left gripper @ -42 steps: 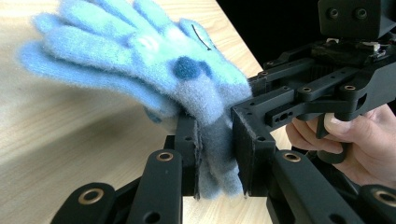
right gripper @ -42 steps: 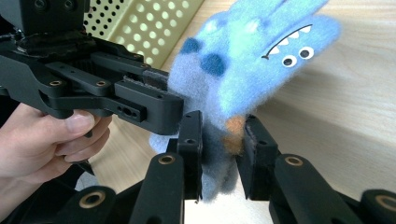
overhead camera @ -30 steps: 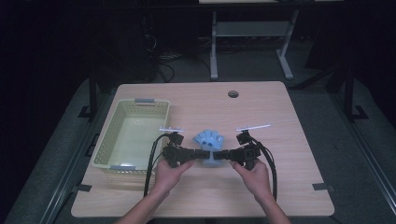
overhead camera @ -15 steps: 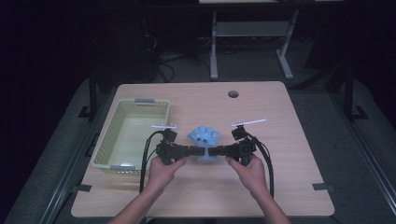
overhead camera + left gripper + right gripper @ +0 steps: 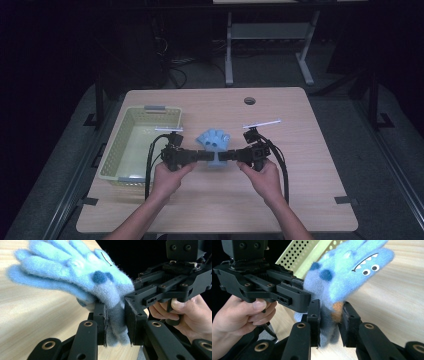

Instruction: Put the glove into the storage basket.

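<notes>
Presently the blue glove (image 5: pixel 213 141) hangs over the table (image 5: pixel 310 200) centre, its cuff pinched between left gripper (image 5: pixel 204 156) at nine o'clock and right gripper (image 5: pixel 227 156) at three o'clock, both clamped tight. Judged step: carrying; next, swing toward the basket (image 5: pixel 115 150) at nine o'clock, then release together.

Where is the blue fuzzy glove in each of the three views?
High view: blue glove at table centre, between both grippers.
Left gripper view: upper left and centre, cuff clamped between the jaws.
Right gripper view: upper centre-right, cuff between the jaws.
Shared landmark: the wooden table, under the glove in all three.
</notes>
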{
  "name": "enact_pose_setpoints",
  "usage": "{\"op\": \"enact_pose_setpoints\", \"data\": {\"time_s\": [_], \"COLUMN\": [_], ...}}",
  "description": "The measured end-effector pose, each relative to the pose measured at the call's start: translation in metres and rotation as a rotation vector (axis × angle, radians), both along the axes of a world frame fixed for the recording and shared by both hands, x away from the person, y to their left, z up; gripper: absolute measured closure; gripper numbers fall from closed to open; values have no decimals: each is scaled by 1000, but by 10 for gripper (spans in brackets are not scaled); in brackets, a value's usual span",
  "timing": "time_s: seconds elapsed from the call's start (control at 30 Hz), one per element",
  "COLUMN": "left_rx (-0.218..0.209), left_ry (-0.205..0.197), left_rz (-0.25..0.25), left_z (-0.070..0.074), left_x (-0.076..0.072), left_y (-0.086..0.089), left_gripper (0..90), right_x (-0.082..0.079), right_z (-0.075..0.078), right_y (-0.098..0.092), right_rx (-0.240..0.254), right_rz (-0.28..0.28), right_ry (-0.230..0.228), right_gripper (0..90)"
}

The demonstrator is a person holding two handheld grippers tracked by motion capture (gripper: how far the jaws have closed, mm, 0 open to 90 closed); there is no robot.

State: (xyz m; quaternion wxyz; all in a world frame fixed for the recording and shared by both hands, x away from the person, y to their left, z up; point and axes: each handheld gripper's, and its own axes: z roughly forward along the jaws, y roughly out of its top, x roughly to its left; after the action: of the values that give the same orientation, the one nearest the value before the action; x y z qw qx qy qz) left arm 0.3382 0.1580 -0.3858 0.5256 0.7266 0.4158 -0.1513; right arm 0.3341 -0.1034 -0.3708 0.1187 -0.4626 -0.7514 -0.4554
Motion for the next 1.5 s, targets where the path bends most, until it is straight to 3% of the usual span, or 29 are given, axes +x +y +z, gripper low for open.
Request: {"op": "enact_pose_setpoints", "data": {"time_s": [0.77,1.37,1.5], "left_rx": [-15,-7,-7], "left_ry": [-23,-47,-36], "left_rz": [32,55,63], "left_z": [23,34,35], "left_x": [5,9,10], "left_y": [36,61,67], "left_gripper": [720,721,720], "right_x": [15,28,30], "right_z": [27,38,39], "right_y": [35,60,66], "right_rx": [-6,-9,-1], "right_rz": [50,94,95], "right_ry": [-22,-44,-40], "right_gripper": [729,729,729]}}
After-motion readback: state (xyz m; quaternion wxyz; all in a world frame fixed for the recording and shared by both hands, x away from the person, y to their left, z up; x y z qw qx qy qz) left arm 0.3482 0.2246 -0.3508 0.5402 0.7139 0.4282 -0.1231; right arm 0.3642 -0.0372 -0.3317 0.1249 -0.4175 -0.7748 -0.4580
